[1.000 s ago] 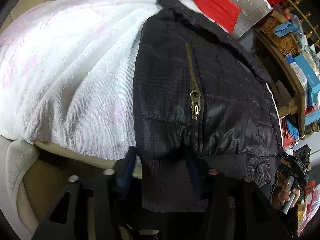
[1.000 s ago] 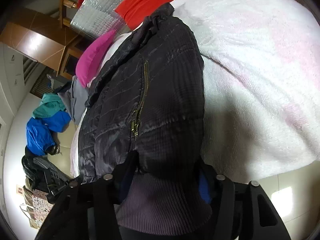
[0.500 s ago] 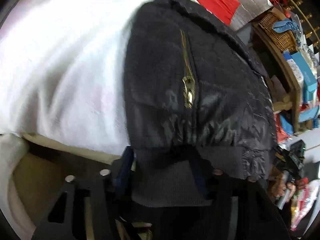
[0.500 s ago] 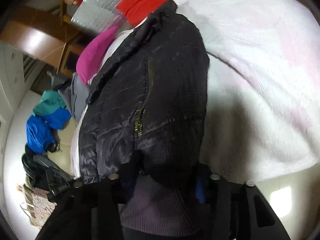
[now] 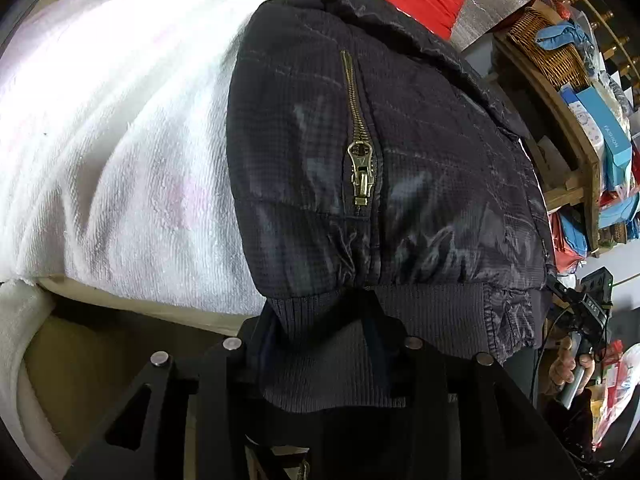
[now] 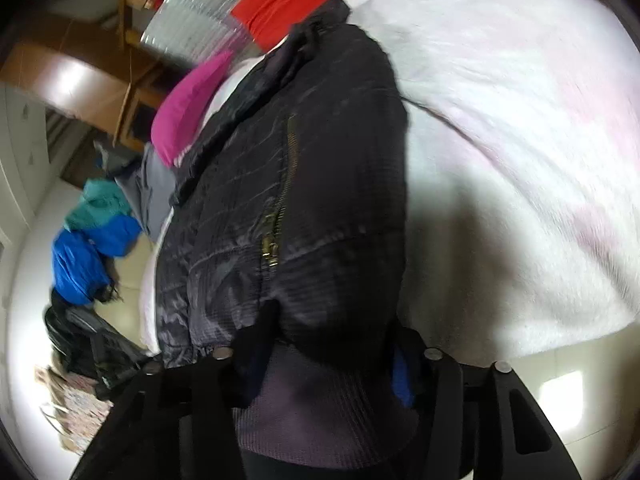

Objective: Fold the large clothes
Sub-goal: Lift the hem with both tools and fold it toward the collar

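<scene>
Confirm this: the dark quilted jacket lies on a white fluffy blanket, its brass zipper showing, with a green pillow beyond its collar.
Wrong on one point: the pillow beyond the collar is magenta, not green, as the right wrist view shows. The rest stands: the dark quilted jacket lies on the white fluffy blanket, its brass zipper showing.

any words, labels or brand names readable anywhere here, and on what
"FASHION": white letters running down the side of a blue box on the wooden shelf, left wrist view.
Zipper pull on the dark jacket: embossed mark, too small to read.
Right wrist view: too blurred, nothing readable.
</scene>
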